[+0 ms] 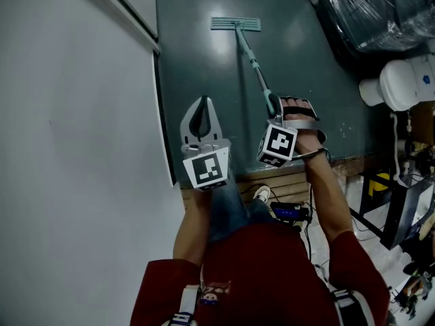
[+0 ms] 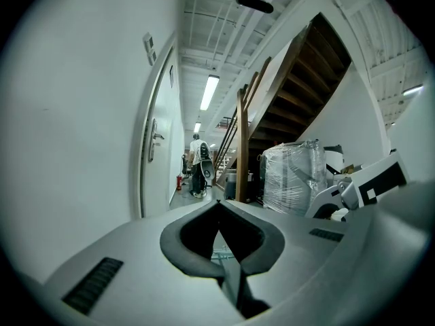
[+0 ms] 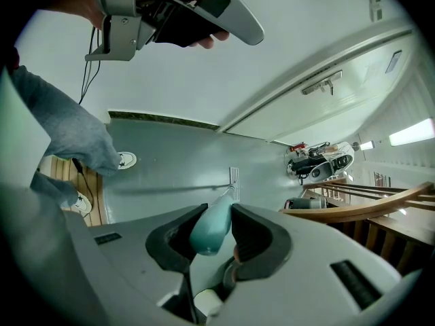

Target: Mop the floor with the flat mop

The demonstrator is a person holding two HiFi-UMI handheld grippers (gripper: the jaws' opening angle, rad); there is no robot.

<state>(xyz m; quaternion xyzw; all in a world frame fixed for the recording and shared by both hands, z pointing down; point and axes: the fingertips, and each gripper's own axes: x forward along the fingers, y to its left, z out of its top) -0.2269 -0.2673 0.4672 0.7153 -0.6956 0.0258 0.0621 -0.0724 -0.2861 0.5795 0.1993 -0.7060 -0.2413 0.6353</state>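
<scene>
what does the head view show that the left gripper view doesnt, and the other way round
Only the head view: the right gripper shut on the flat mop handle, the mop head flat on the dark green floor, and the wearer's shoe. Only the left gripper view: a white door, a wooden staircase and a distant person down the corridor. Both: the left gripper, fingers together and empty, and the plastic-wrapped load.

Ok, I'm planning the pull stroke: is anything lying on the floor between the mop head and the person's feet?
Nothing visible does. The right gripper is shut on the mop handle, and the grey floor between the mop head and the shoe looks bare. The wrapped goods stand off to the right.
</scene>
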